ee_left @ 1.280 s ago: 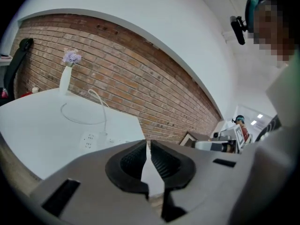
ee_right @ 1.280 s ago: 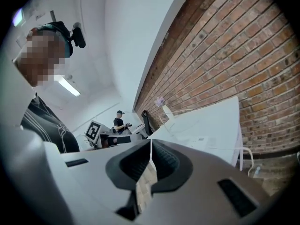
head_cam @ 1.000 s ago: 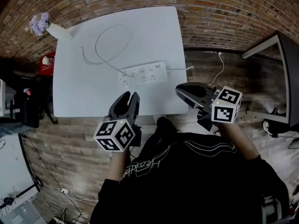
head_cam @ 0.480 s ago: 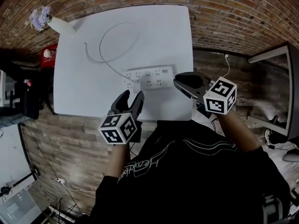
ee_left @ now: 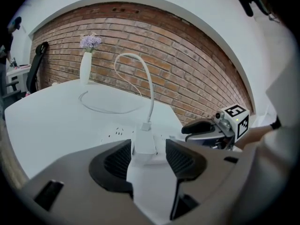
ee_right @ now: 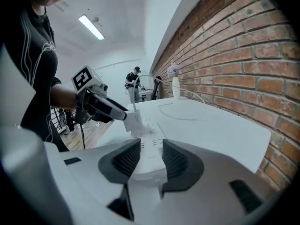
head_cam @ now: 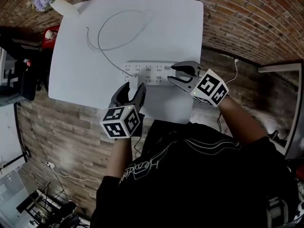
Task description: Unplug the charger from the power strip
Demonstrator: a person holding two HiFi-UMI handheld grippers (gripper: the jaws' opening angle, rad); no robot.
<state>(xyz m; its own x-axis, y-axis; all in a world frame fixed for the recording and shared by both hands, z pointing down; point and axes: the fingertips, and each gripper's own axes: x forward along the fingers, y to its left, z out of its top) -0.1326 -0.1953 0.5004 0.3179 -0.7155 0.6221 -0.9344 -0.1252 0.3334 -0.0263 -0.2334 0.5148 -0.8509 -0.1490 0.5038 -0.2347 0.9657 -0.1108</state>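
A white power strip lies across the white table. A white charger is plugged in at its left end, and its thin cable loops away over the table. My left gripper is open, with the charger between its jaws and a gap at the pads. My right gripper straddles the strip's right end. Its jaws are opening, and the pads stand beside the strip without pressing it.
A white vase with purple flowers stands at the table's far left corner. The strip's own lead runs off the right edge towards a white cord on the brick floor. A red object sits left of the table.
Both grippers came forward and down from the table's near edge to the strip. The right one rolled and opened around the strip's end. The left one opened wider around the charger.
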